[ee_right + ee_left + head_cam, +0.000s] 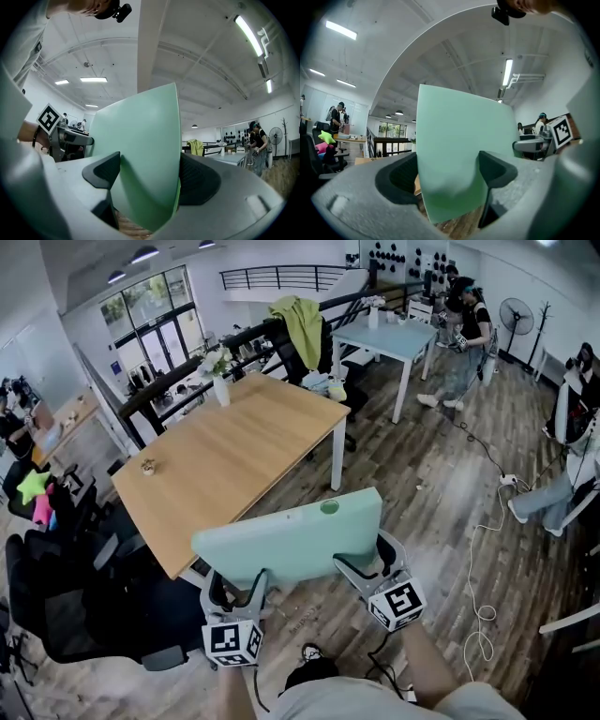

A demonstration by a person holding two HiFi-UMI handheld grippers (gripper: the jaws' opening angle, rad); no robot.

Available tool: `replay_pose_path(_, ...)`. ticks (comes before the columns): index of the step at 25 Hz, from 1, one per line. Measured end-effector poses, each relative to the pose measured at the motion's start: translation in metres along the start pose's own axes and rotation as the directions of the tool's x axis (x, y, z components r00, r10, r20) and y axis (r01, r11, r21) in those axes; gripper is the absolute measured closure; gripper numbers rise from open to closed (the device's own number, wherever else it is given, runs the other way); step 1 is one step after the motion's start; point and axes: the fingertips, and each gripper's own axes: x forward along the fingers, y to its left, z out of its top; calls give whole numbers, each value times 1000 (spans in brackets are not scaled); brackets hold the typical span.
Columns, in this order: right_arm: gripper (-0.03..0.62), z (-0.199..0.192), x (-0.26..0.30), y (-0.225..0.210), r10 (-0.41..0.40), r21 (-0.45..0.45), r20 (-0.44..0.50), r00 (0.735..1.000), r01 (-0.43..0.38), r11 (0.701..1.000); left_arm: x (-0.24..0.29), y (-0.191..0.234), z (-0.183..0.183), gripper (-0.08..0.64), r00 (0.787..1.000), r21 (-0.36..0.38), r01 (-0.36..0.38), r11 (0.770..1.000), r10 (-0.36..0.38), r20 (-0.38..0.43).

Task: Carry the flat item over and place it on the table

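Office floor, head view: a person carries a mint-green flat board [291, 535] in mid-air w/ both tongs, above the wood-plank floor [422, 493] and just short of the near corner of the wooden counter [225, 456]. The board is tilted, its far edge higher, w/ a small oval hole [329, 507] near that edge. It touches neither counter nor floor.

Left tongs [239, 585] clamp the board's near-left edge. In the left gripper view, the jaws are closed onto the board [459, 154], one dark pad on each face. Right tongs [370, 563] grip the near-right edge. In the right gripper view, both pads press the board [140, 154] from either side, w/ no gap showing.

On the counter: a white vase of flowers [218, 371] at the far end and a small object [148, 466] near the left edge, too small to identify. A white cup [337, 390] sits at the far-right corner.

Bkgd: a pale blue table [389, 334], a yellow-green jacket [302, 324] draped over a railing, another person [466, 334] standing by a pedestal fan [516, 315]. Black chairs [94, 615] crowd the lower left, and a white cable [483, 615] loops across the floor at right.
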Motion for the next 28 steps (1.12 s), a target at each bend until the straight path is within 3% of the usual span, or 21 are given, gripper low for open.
replay_pose_path(11,196,-3,50,8,-10,-28,-20,1000,10,1000,26,44,-6,140,1000,-31,7,999,-6,18)
replay_pose_path(19,196,-4,81,23,42,-41,-36,998,-44,998,27,74,-13,140,999,-63,-40,997,41,15)
replay_pose_path(28,196,-8,149,13,115,-32,-20,993,-115,993,63,113,-9,140,994,-61,-111,992,112,13)
